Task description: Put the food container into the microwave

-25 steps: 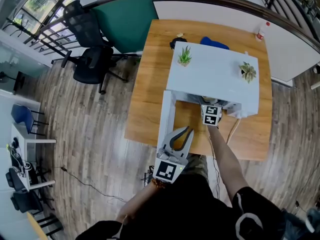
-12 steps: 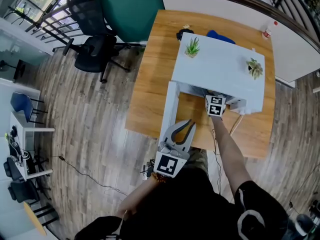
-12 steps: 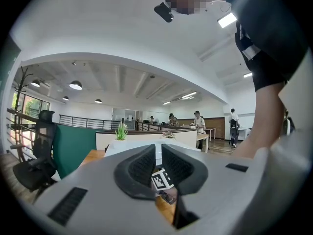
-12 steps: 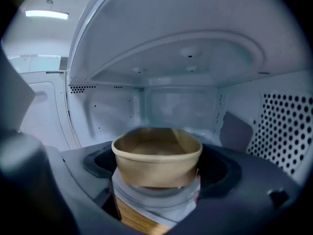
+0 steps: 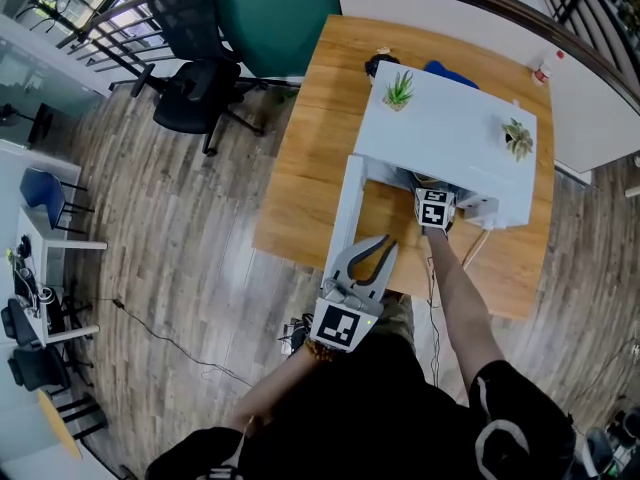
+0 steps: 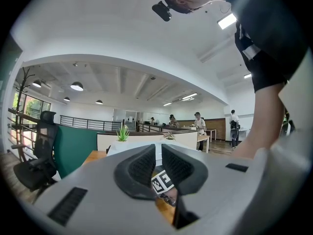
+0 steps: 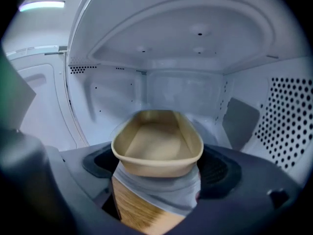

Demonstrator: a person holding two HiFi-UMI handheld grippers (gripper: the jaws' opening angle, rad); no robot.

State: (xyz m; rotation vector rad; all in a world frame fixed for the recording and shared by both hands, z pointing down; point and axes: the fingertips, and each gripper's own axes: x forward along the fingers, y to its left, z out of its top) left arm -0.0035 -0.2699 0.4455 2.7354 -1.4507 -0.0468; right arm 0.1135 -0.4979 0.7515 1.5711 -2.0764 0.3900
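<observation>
Microwave (image 5: 450, 138) stands on a wooden table (image 5: 300, 188), at the person's 12 o'clock. Its door (image 5: 348, 218) is swung fully open on the 9 o'clock side. Two small potted plants (image 5: 398, 90) sit on its top, well apart.

Right gripper (image 7: 159, 168): reached into the mouth of the oven, with its marker cube (image 5: 434, 209) just at the front edge. The jaws are clamped on the near end of the food container (image 7: 156, 138), one pad on each side. The container is a beige, oblong, open tray with nothing seen in it. It is level and lies inside the white cavity with its long axis pointing at the back wall. The perforated side wall is at its 3 o'clock. Whether it rests on the oven floor cannot be told.

Left gripper (image 5: 383, 243): held back at the table's near edge, beside the open door at the right arm's 9 o'clock. The jaws are drawn together to a thin slit with nothing between them.

A black office chair (image 5: 190, 83) stands on the plank floor at the table's 10 o'clock.
</observation>
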